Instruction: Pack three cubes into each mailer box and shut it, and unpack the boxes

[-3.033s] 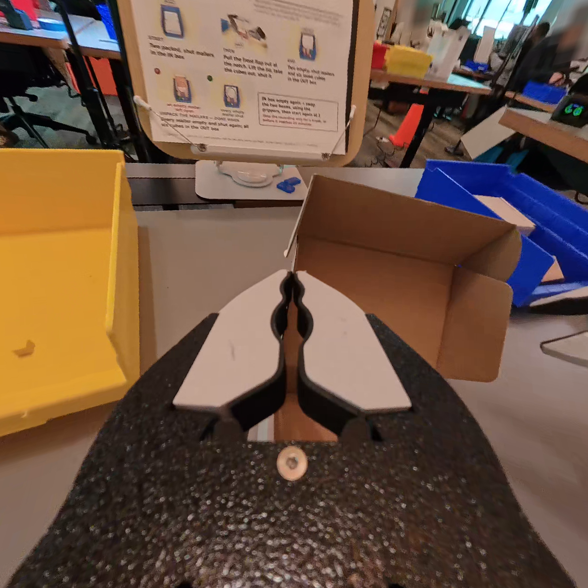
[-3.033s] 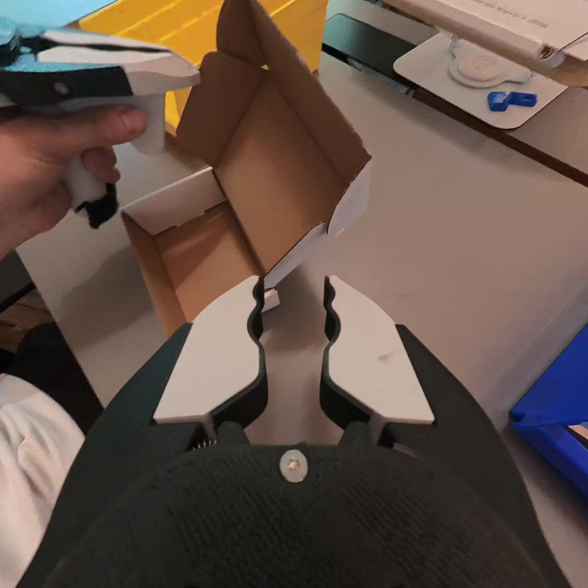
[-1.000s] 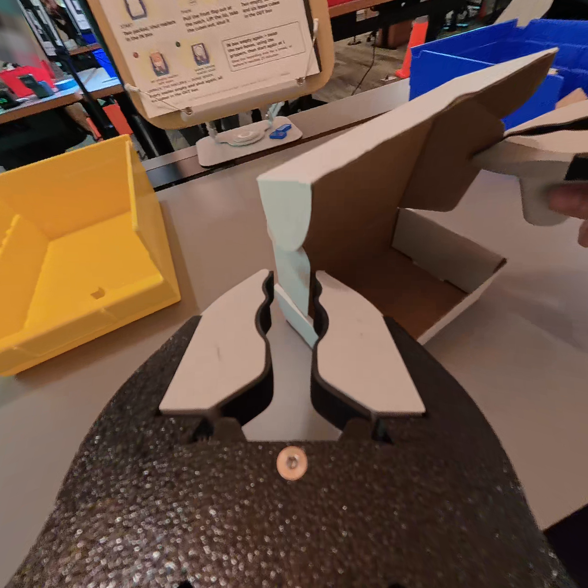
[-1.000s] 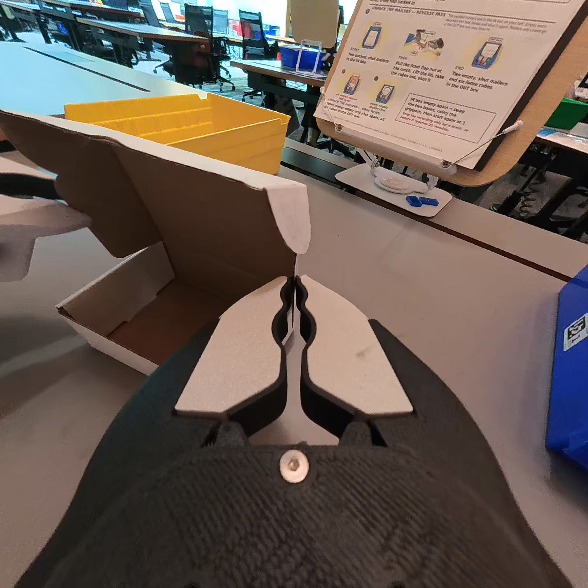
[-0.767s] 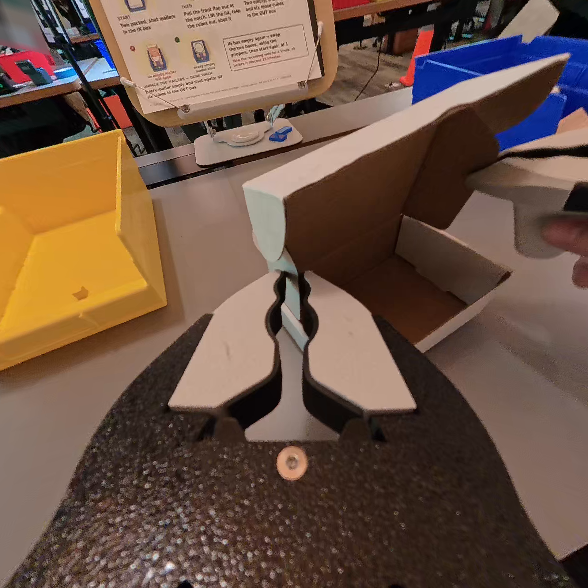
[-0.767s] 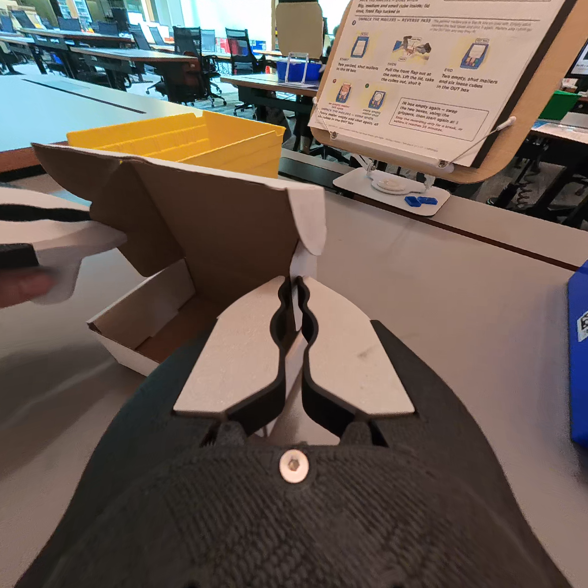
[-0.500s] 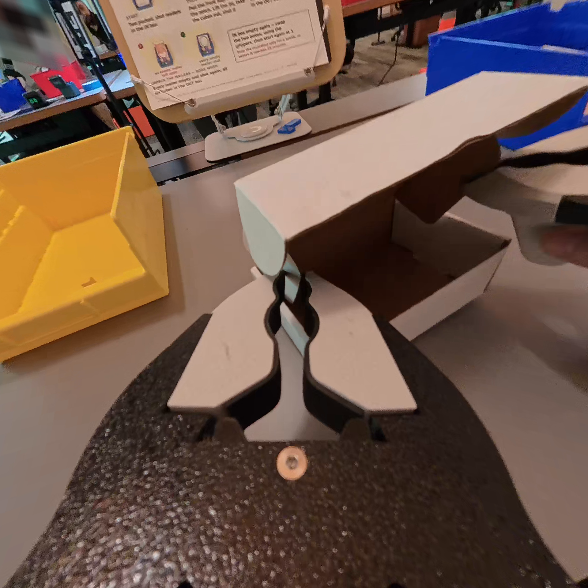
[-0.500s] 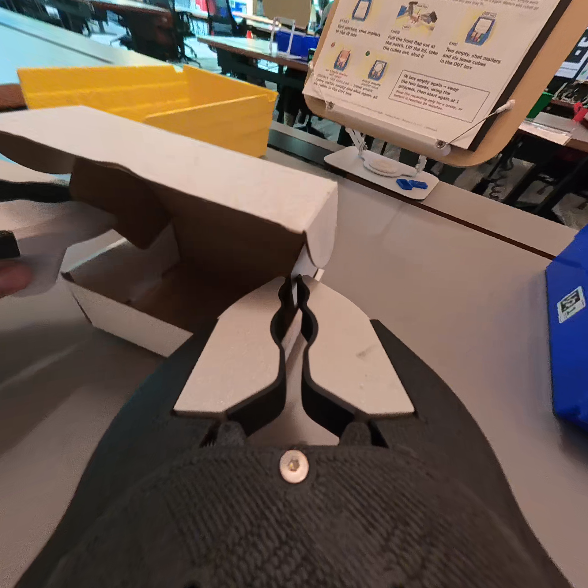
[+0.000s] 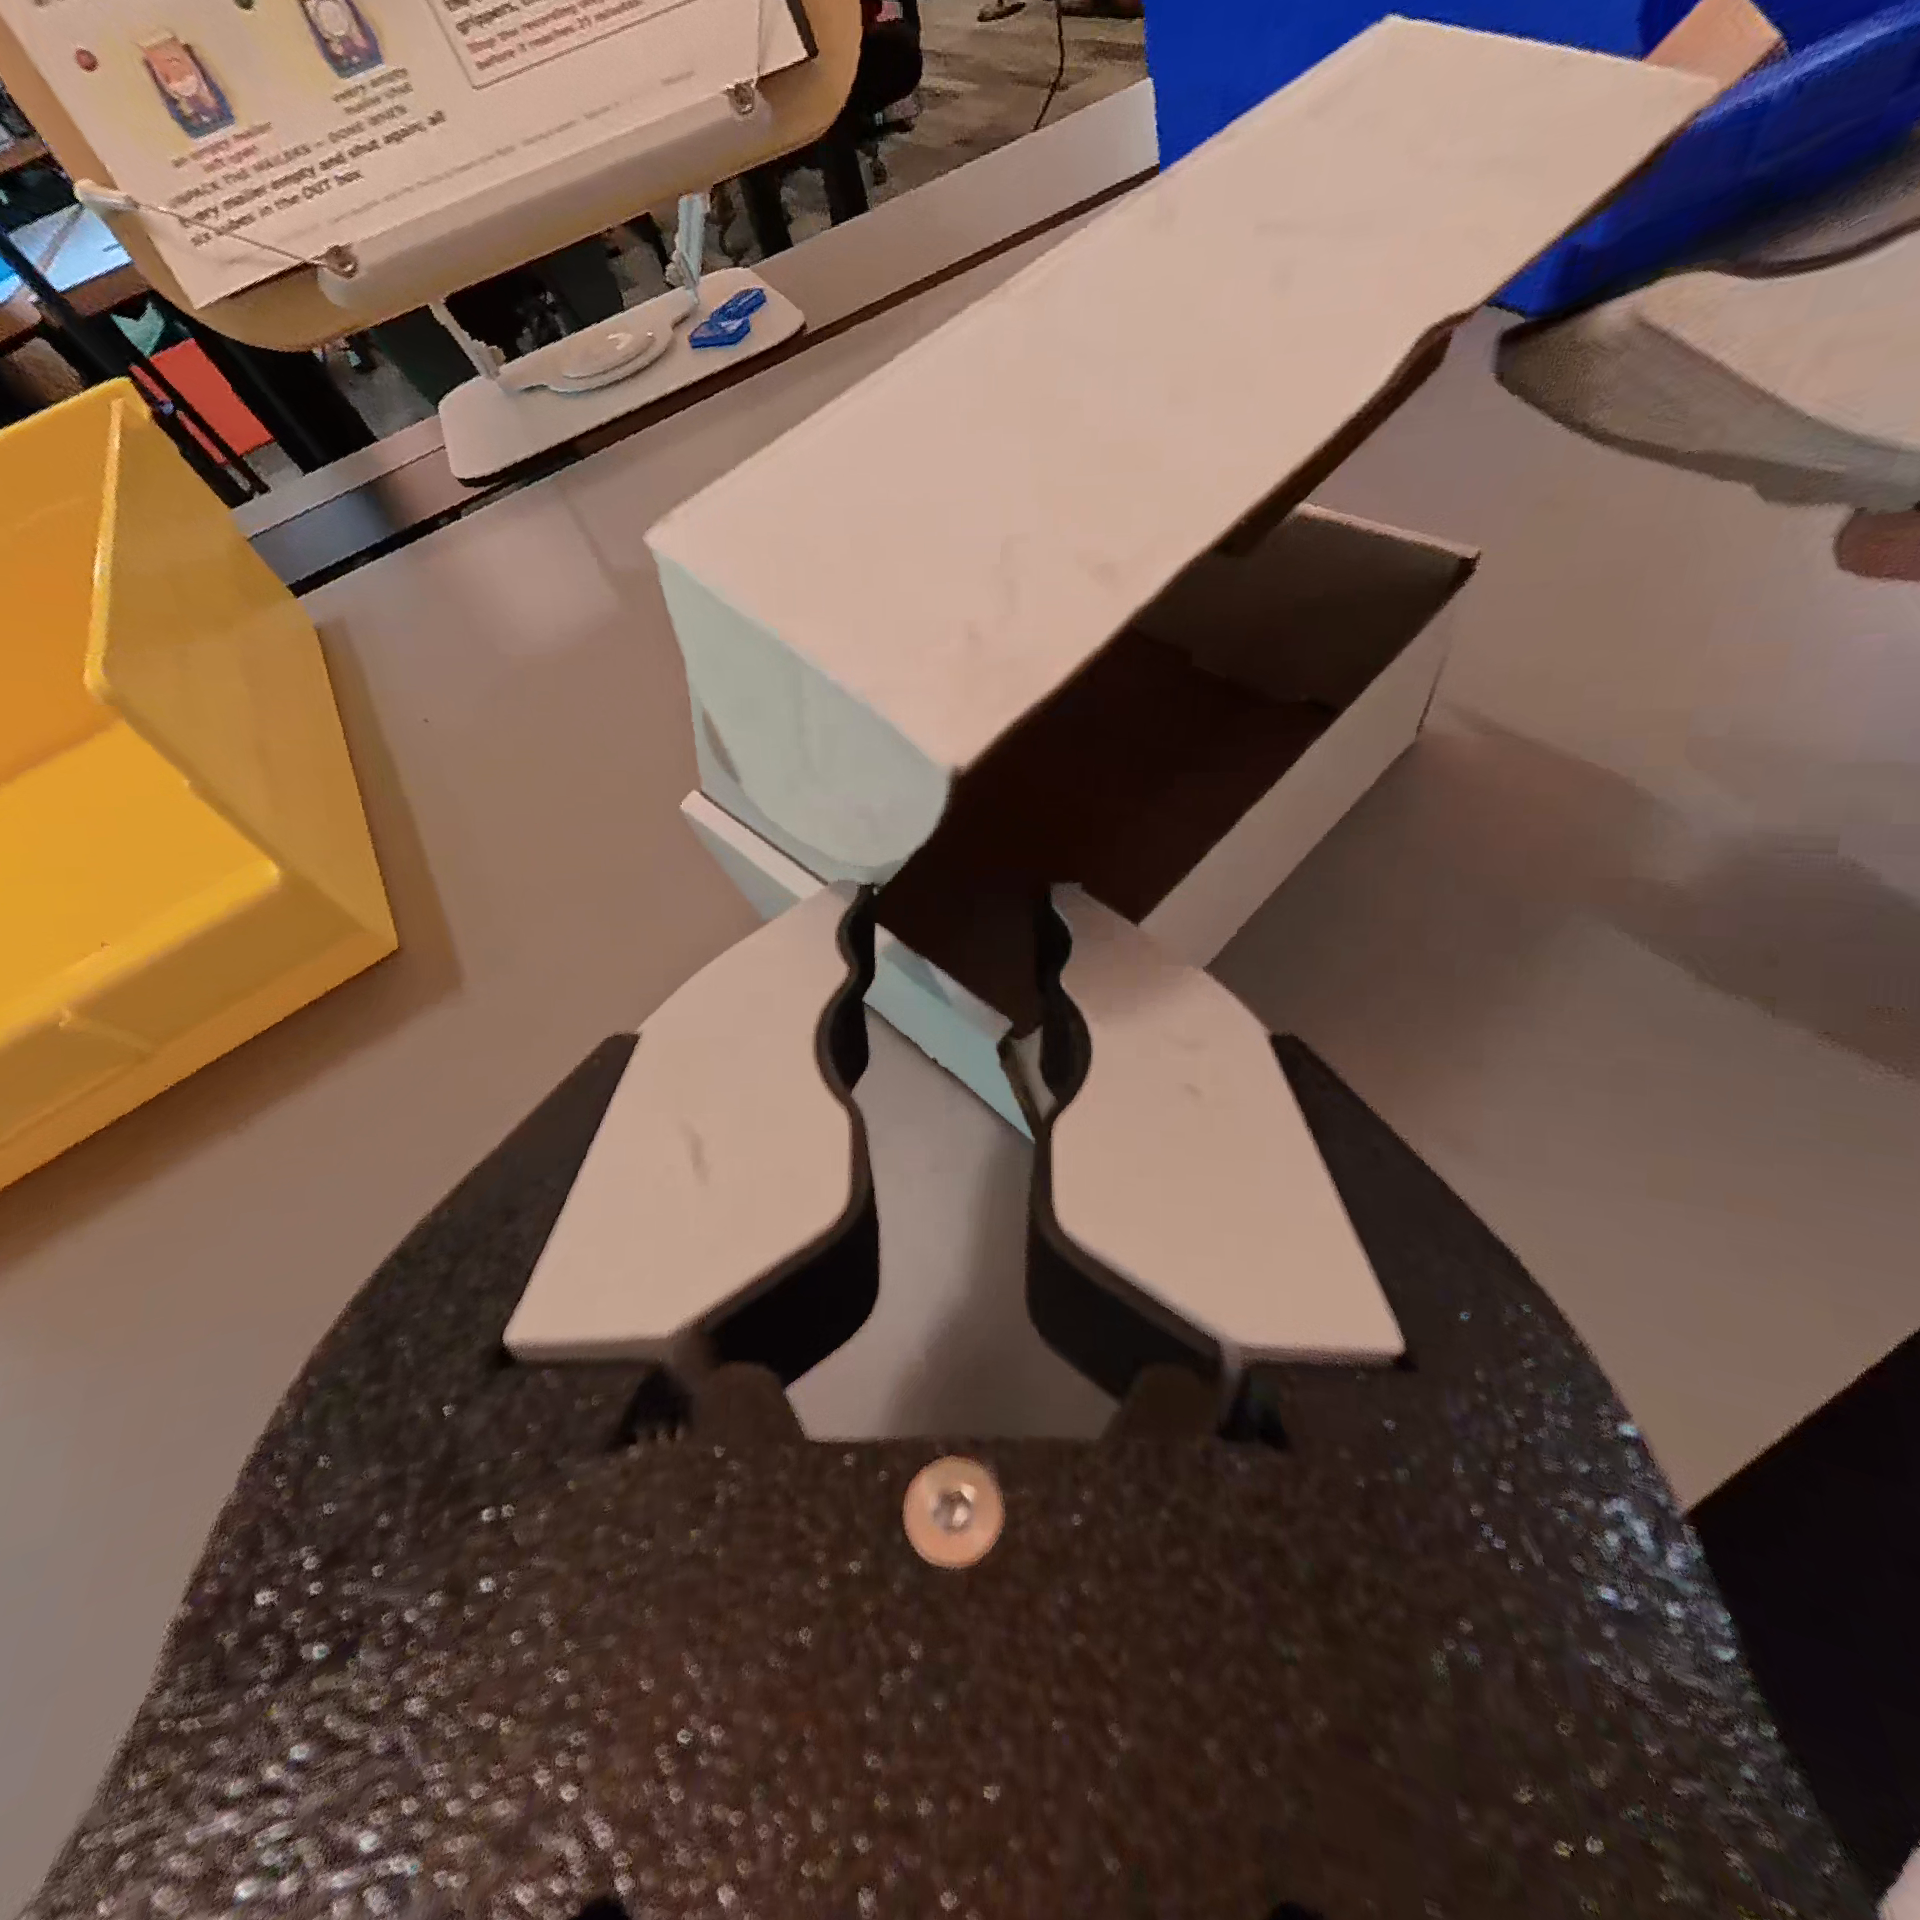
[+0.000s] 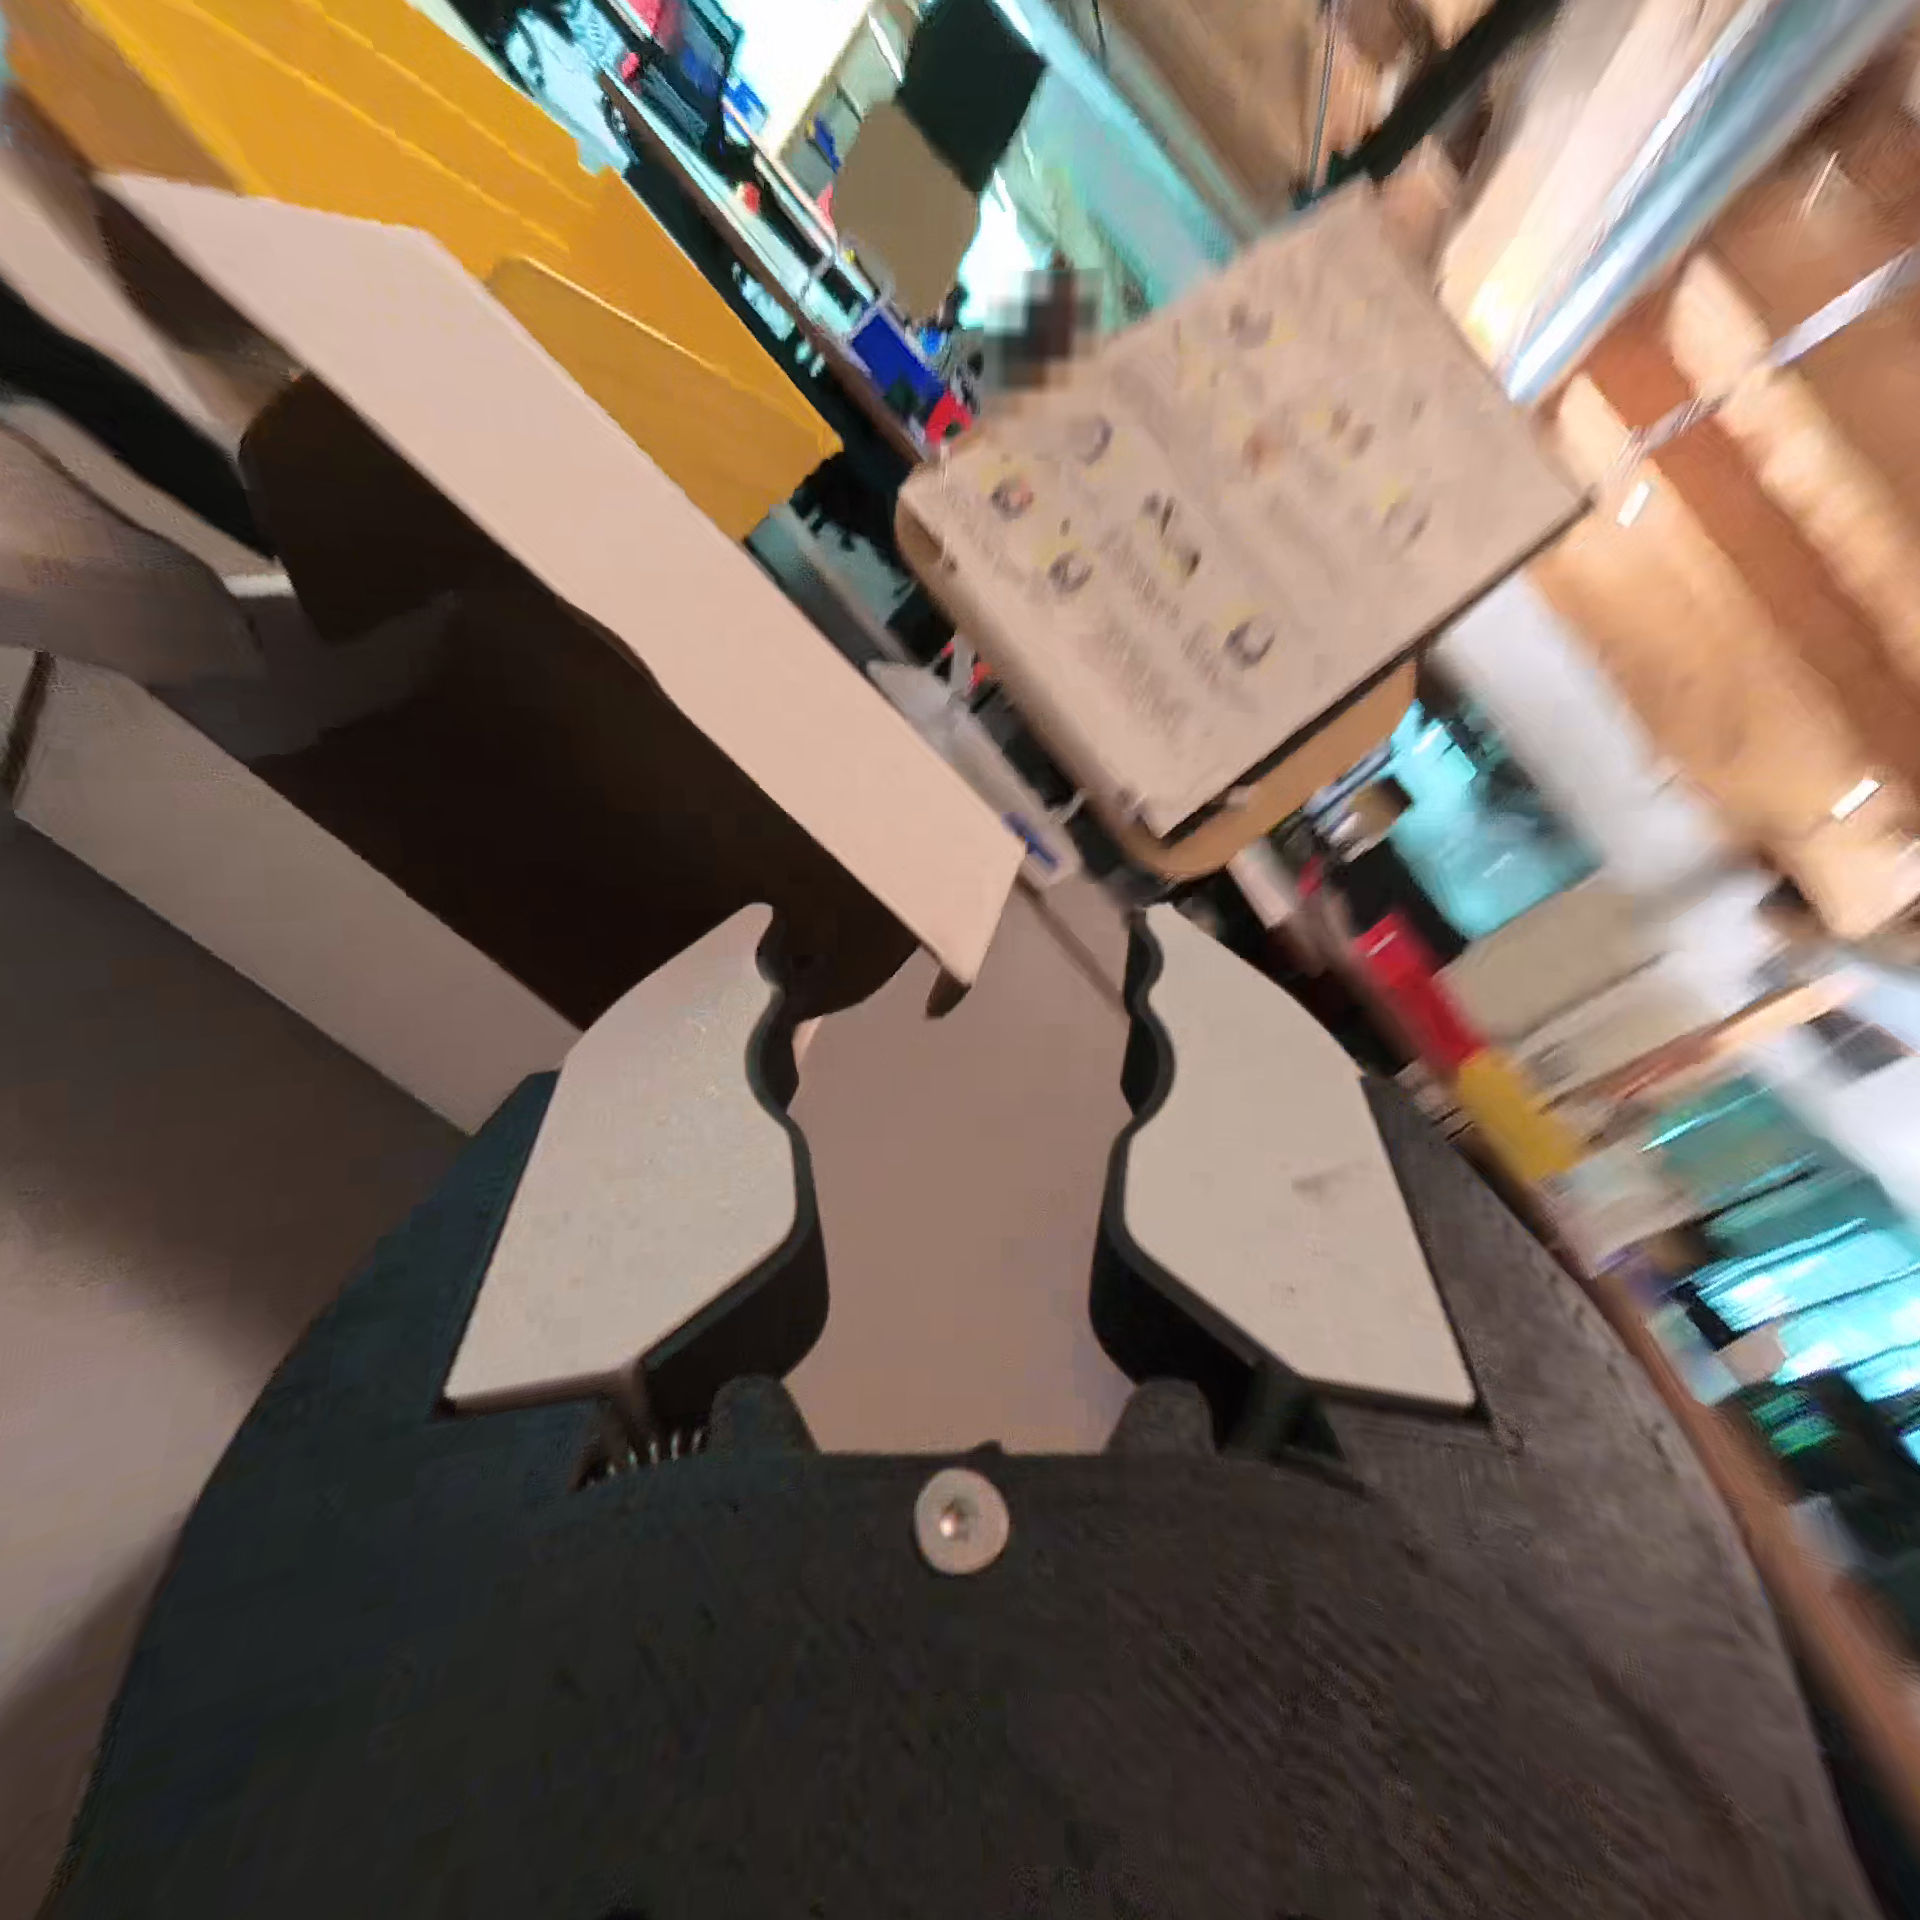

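White cardboard mailer box w/ brown inside [image 9: 1299, 790] sits mid grey desk [image 9: 540, 727], lid [image 9: 1091, 436] hanging half-shut over the tray, front gap open. Left claw [image 9: 951, 971] is apart, straddling the near lid corner and side flap w/o clamping. Right claw [image 10: 951, 961] is wide apart, just beside the lid's other front corner, gripping nothing; its view is motion-blurred. Tray interior is dark, can't tell if cubes inside. Risks: nothing holds the lid, so it may spring back up; side flaps may land outside the tray walls and jam or crease the closing; pushing one corner may skew or slide the box toward the yellow plastic bin [image 9: 156, 810].
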The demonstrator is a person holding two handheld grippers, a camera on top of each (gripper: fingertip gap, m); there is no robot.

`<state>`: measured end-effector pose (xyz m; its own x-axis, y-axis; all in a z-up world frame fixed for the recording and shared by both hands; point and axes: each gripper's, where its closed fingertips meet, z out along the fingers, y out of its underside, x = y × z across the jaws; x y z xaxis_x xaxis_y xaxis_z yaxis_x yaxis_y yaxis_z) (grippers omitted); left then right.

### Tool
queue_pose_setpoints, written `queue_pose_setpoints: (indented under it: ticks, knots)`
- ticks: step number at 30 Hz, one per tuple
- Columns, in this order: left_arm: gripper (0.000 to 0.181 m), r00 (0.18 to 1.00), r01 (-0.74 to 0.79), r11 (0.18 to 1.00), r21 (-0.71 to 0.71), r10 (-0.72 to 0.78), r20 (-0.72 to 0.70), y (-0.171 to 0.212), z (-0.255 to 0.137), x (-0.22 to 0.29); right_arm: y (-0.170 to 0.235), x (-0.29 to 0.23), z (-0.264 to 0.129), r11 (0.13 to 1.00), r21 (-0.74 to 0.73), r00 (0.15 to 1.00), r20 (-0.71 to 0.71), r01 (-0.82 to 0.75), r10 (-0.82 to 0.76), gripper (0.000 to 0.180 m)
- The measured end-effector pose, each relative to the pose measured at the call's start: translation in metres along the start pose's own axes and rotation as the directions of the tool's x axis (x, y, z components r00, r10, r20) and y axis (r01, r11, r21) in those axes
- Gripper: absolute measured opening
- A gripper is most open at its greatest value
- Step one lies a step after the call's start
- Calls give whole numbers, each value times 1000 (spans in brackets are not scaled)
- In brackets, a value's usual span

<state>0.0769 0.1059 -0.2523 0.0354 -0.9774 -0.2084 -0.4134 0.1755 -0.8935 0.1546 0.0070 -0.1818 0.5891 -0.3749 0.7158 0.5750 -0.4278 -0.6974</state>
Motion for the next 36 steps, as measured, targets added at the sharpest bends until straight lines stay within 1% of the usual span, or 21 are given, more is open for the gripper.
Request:
queue_pose_setpoints:
  ticks: [2,3,4,5,7,9,10,12,14,15,17,20,22,24,26,28,31,32,33,35,36]
  knots:
    - [35,1000,-19,1000,2,19,-23,-1,-2,2,-8,-3,5,976,29,977,4,214,-214,54]
    - [41,999,-30,1000,1,30,-38,-1,-4,2,-8,-6,9,953,28,953,22,302,-303,44]
    - [48,998,-38,999,4,38,-45,-2,-7,0,-8,-9,12,931,27,930,47,364,-365,27]
    - [52,997,-46,999,11,46,-58,-4,-12,-3,-7,-14,14,918,30,914,85,395,-396,14]
    - [54,986,-55,998,24,58,-156,-7,-23,-3,-3,-20,15,918,14,907,150,397,-394,14]
    - [43,954,-44,999,25,49,-295,-9,-39,0,0,-33,9,923,13,888,268,385,-374,9]
    - [33,939,-39,999,36,49,-340,-14,-48,-2,4,-41,4,925,4,871,334,380,-360,9]
    - [21,903,-55,992,116,98,-417,-31,-68,1,12,-54,-2,925,-12,846,408,380,-343,9]
    - [0,885,4,979,203,91,-457,-55,-79,-1,21,-64,-5,927,-32,826,467,373,-316,11]
    - [0,889,60,975,215,45,-455,-65,-77,-6,23,-67,-4,927,-29,821,475,374,-316,11]
    - [0,904,113,982,154,-37,-427,-66,-56,-21,23,-66,-2,933,-34,831,467,359,-303,11]
    - [0,923,60,998,-14,-61,-381,-36,-12,-38,20,-69,2,940,-42,836,471,339,-280,12]
    - [0,900,81,994,-74,-105,-424,-22,8,-37,22,-70,3,943,-48,839,473,330,-269,13]
    - [0,870,130,987,-100,-162,-466,-15,19,-32,22,-72,3,958,-49,848,480,282,-225,15]
    - [0,862,123,975,-183,-196,-468,2,26,-29,23,-75,1,976,-58,848,508,209,-152,18]
    - [0,863,132,977,-168,-196,-466,2,27,-28,24,-86,-8,990,-62,801,595,125,-64,27]
    - [0,873,84,985,-150,-146,-465,3,27,-27,-12,-71,-18,977,14,735,661,-213,150,31]
    - [0,874,72,986,-150,-135,-467,3,27,-27,-23,-58,-17,943,10,704,668,-334,242,28]
    - [0,873,61,986,-153,-127,-471,3,27,-27,-28,-44,-11,913,-10,690,652,-407,314,19]
    - [0,865,48,986,-159,-121,-488,3,27,-27,-16,-25,11,913,-65,732,576,-403,364,0]
    - [0,857,50,985,-166,-128,-499,3,27,-27,-5,-21,24,922,-103,759,537,-374,368,0]
